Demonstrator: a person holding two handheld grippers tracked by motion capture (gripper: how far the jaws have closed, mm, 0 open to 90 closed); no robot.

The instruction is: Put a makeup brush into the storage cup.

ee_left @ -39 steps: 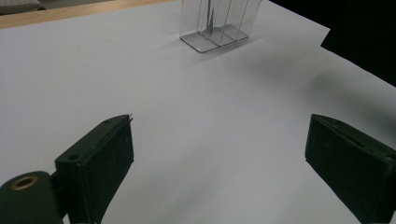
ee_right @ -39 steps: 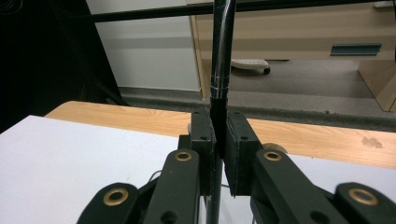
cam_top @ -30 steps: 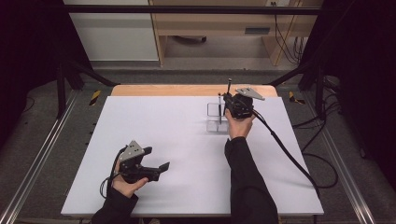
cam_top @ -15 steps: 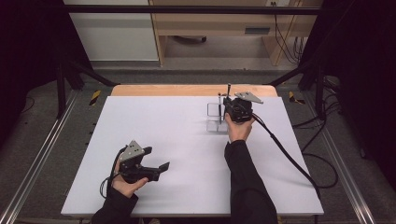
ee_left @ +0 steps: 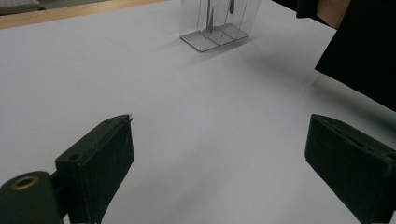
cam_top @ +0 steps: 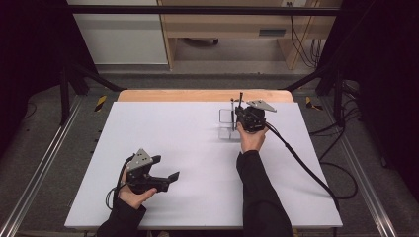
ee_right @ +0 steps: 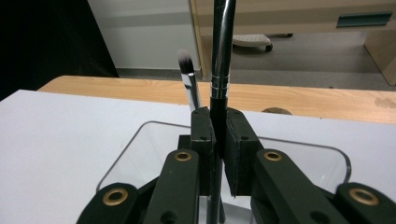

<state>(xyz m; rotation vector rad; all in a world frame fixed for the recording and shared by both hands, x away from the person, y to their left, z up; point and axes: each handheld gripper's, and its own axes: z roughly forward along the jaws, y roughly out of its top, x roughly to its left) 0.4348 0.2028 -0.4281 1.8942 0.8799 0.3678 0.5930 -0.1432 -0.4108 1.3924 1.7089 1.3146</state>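
The right gripper [ee_right: 218, 154] clamps a black upright brush handle [ee_right: 220, 56] above the clear plastic organizer [cam_top: 226, 124]; a second brush [ee_right: 187, 74] stands inside. The left gripper [cam_top: 165, 169] rests wide open.

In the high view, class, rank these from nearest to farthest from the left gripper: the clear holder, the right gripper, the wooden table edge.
1. Clear holder: up and to the right of the left gripper, on the white tabletop.
2. Right gripper: just beyond the holder, over its right side, shut on a brush handle.
3. Wooden table edge: along the far side.
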